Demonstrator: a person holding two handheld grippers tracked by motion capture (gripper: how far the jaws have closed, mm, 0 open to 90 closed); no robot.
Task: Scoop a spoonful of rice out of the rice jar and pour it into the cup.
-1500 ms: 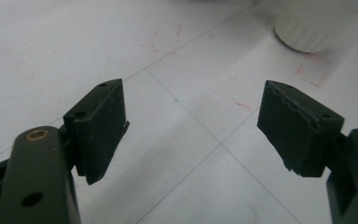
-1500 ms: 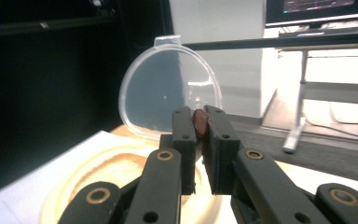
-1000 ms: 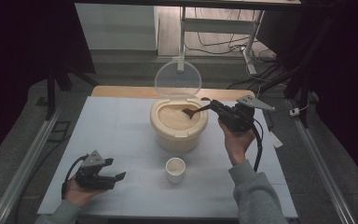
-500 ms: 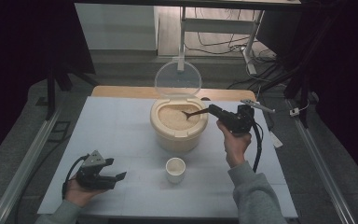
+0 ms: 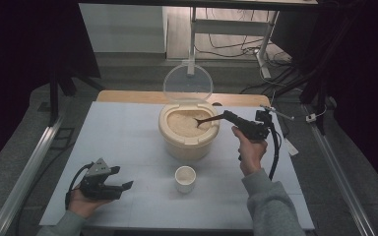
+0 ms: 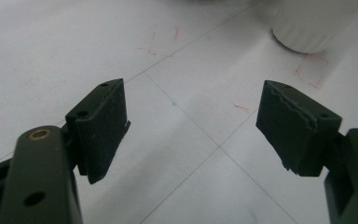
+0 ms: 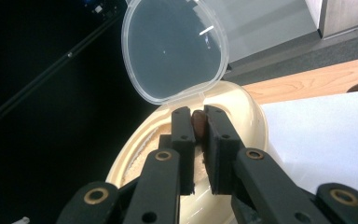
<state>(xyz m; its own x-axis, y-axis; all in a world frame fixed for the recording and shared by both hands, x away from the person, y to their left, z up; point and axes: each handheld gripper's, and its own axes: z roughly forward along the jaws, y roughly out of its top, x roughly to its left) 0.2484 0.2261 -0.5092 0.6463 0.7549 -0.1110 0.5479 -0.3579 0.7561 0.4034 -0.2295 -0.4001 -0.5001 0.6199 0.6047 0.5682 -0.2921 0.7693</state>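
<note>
A cream tub (image 5: 187, 145) full of rice (image 5: 182, 124) stands mid-table with its clear lid (image 5: 188, 83) hinged up behind. My right gripper (image 5: 226, 116) reaches in from the right and is shut on the handle of a brown spoon (image 5: 207, 119); the spoon's tip lies on the rice. In the right gripper view the jaws (image 7: 198, 116) pinch the brown handle (image 7: 198, 122) over the tub's rim (image 7: 247, 109), below the lid (image 7: 175, 46). A small white cup (image 5: 185, 178) stands in front of the tub. My left gripper (image 5: 125, 186) rests open at the near left, nothing between its pads (image 6: 105, 121).
The white mat (image 5: 128, 132) covers the table, with a wooden strip (image 5: 128, 96) at its far edge. Metal rails run along both sides. The left gripper view shows the cup's base (image 6: 312, 23) ahead to the right and faint red marks on the mat.
The right hand has settled slightly lower and levelled out, the spoon still in the rice. The left gripper has not moved.
</note>
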